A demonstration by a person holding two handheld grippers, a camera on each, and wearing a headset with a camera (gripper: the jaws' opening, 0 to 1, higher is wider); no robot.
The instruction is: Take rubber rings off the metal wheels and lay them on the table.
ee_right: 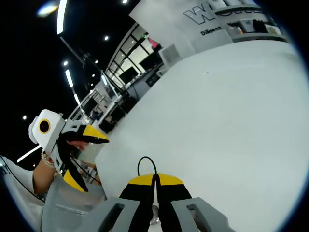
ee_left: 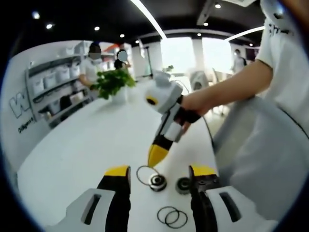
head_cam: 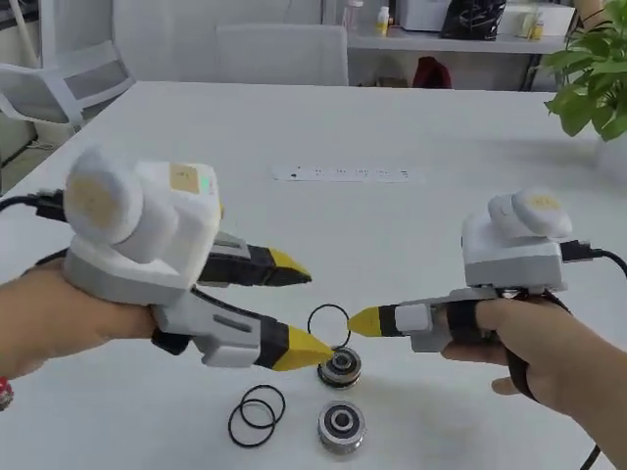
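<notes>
A rubber ring (head_cam: 328, 305) is pinched by the right gripper (head_cam: 358, 321). The left gripper (head_cam: 314, 313) fingers are released beside metal wheels (head_cam: 340, 365) on a white desk (head_cam: 294, 127).

Near wheel (head_cam: 341, 427) before far wheel (head_cam: 340, 366), loose rings (head_cam: 257, 413) left, third ring (head_cam: 328, 321) behind, on table (head_cam: 294, 127).

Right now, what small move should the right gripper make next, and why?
Probably carry the rubber ring over to the two loose rings on the table and open there. The right gripper is shut on that ring close by a metal wheel, apparently already clear of it.
</notes>
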